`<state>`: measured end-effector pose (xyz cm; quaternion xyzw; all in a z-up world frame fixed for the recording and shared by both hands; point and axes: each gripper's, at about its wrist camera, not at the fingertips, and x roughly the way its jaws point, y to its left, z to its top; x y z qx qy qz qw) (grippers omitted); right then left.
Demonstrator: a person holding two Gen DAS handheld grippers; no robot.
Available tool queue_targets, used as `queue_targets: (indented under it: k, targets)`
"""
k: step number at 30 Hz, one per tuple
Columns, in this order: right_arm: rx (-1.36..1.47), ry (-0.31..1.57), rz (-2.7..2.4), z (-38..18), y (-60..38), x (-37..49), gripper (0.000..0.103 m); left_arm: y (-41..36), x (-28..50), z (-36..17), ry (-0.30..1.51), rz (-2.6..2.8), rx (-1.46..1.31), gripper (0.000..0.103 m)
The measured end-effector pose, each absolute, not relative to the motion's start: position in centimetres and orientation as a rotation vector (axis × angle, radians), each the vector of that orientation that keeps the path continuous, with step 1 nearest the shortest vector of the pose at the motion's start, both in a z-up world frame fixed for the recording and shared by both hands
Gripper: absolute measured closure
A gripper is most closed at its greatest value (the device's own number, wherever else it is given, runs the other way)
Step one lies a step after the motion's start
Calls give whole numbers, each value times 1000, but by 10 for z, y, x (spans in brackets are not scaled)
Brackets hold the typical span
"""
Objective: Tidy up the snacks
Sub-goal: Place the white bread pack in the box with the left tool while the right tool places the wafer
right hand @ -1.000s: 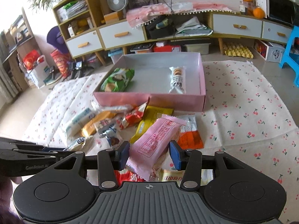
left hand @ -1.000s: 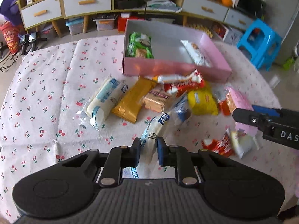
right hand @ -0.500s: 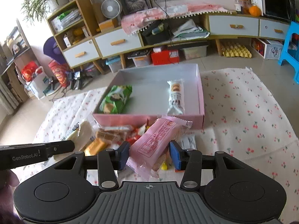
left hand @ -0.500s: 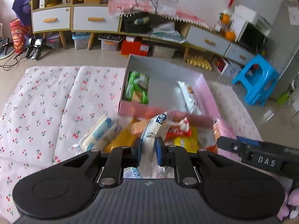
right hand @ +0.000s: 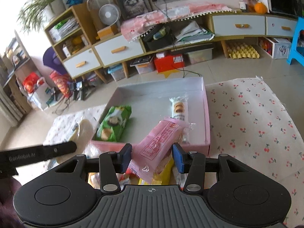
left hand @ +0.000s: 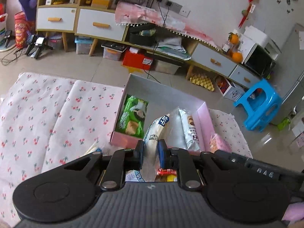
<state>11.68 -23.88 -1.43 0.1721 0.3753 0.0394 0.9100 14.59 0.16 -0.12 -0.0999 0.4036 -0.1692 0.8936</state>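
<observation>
cherry-print cloth (left hand: 57,117) covers the floor of a cluttered living room, with a low cabinet (right hand: 121,51) along the far wall and a pink box (left hand: 204,117) lying open in the middle. on the left, the left gripper (left hand: 150,153) is clamped on a white roll packet (left hand: 154,134), held above the box's near wall, beside the green biscuit pack (left hand: 132,120) already inside. to do this drop well, carry the packet past the near wall and lower it into the bare floor between the green pack and the white cookie packet (right hand: 178,108), then let go only once it hangs low, so it lies flat instead of bouncing. further right, the right gripper (right hand: 152,156) pinches a pink wafer packet (right hand: 161,140), its far end over the box's near edge; it looks best laid alongside the cookie packet, clear of the other arm. more snacks (right hand: 161,176) wait on the cloth below the fingers, so the job seems less than half done.
</observation>
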Motion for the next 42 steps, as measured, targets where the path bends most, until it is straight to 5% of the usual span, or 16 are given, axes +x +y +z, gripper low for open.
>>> queue_targets:
  k: [32, 36, 42]
  targets:
    - [454, 764, 198, -64, -263, 198, 54, -43, 226, -42, 860, -380, -223, 87]
    - [452, 762, 188, -60, -263, 198, 35, -44, 224, -39, 851, -388, -209, 74]
    - [428, 768, 167, -55, -261, 191, 35, -40, 217, -33, 853, -371, -202, 57]
